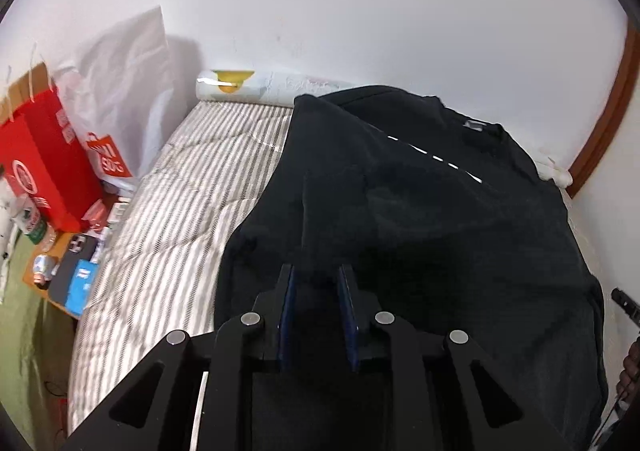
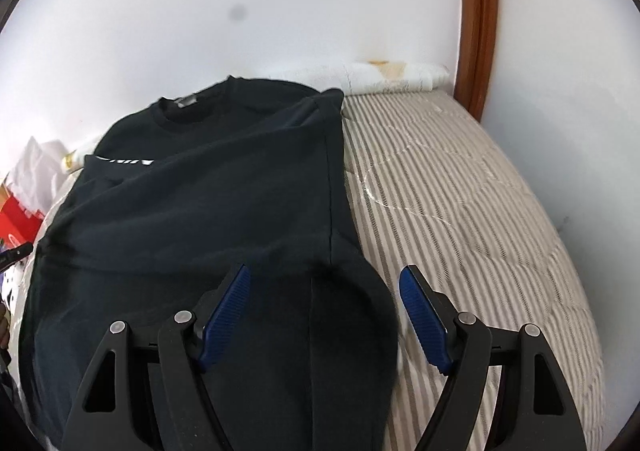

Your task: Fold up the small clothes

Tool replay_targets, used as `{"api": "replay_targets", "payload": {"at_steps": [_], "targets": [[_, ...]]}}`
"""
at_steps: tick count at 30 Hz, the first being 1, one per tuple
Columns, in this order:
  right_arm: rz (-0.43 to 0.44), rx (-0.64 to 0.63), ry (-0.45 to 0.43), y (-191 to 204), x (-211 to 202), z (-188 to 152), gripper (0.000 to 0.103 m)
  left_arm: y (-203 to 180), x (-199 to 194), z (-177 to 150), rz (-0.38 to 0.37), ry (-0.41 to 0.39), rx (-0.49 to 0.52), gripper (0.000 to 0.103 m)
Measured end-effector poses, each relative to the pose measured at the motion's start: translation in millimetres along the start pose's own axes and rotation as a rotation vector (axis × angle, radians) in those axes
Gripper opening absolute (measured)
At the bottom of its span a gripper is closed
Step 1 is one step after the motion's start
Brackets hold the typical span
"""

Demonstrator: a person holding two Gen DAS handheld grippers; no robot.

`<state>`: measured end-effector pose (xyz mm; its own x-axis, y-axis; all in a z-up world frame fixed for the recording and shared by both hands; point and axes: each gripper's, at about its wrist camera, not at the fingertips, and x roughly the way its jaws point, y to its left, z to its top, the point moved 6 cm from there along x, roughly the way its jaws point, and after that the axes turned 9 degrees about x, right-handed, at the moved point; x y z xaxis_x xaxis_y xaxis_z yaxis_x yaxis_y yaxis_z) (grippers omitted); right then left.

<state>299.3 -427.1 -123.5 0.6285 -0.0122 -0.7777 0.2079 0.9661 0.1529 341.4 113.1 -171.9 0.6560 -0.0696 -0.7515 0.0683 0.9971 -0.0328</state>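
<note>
A black T-shirt (image 1: pixel 420 211) with white print lies on a striped mattress (image 1: pixel 180 191), its sides folded inward. My left gripper (image 1: pixel 318 275) stands narrowly apart with a raised fold of the shirt's fabric between its blue pads, over the shirt's lower left part. The shirt also shows in the right wrist view (image 2: pixel 208 203), collar toward the wall. My right gripper (image 2: pixel 326 279) is open, its blue pads wide apart over the shirt's lower right edge, holding nothing.
A red box (image 1: pixel 48 171) and a white shopping bag (image 1: pixel 116 99) stand left of the mattress, with small items on a low table (image 1: pixel 68 271). A rolled white cloth (image 1: pixel 256 89) lies along the wall. A wooden door frame (image 2: pixel 478 19) rises at the right.
</note>
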Motion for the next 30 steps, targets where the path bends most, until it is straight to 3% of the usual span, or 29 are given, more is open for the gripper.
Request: {"api": "replay_targets", "payload": {"at_steps": [7, 10, 14, 20, 30], "targets": [[0.029, 0.025, -0.031, -11, -53, -26, 0.076, -3, -48, -38, 0.033, -0.006, 0.025, 0.02], [-0.014, 0.034, -0.056, -21, -71, -43, 0.076, 0, -60, -58, 0.01, 0.01, 0.007, 0.02], [0.004, 0.048, -0.02, -29, -82, -70, 0.076, 6, -74, -89, 0.011, 0.025, -0.007, 0.02], [0.01, 0.033, 0.028, -37, -87, -113, 0.075, 14, -81, -130, -0.002, 0.056, -0.045, 0.04], [0.021, 0.017, 0.09, -37, -84, -159, 0.059, 11, -76, -168, -0.043, 0.101, -0.064, 0.041]]}}
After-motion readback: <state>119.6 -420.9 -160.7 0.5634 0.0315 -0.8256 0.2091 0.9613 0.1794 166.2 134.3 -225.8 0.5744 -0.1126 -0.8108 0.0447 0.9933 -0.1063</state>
